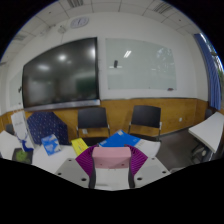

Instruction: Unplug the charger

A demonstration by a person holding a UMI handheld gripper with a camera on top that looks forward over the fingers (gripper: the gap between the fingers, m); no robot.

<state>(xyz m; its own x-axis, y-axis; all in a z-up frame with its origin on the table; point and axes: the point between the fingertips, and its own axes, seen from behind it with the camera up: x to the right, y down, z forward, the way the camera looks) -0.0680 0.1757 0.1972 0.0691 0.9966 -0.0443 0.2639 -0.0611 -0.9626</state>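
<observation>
— What's on the far left?

— A dark screen (pixel 60 72) on the far wall. Nearer, below it, a blue bag-like thing (pixel 45 128) stands on a white table (pixel 20 150), with a small white object (pixel 48 146) just beside it and something yellow (pixel 78 146) to its right.

— And in the middle?

— The gripper (pixel 115 160), near, with its magenta pads (pixel 98 160) showing. A blue item (pixel 115 140) lies just ahead of the fingers. Whether the claw is clenched or released, I can't tell.

— The charger?

— I can't pick it out; the things near the fingers are too small to name.

— Farther right?

— Two dark chairs (pixel 93 120) against a wooden wall panel (pixel 120 105), a whiteboard (pixel 138 65) above, and another white tabletop (pixel 207 133) at the far right.
</observation>
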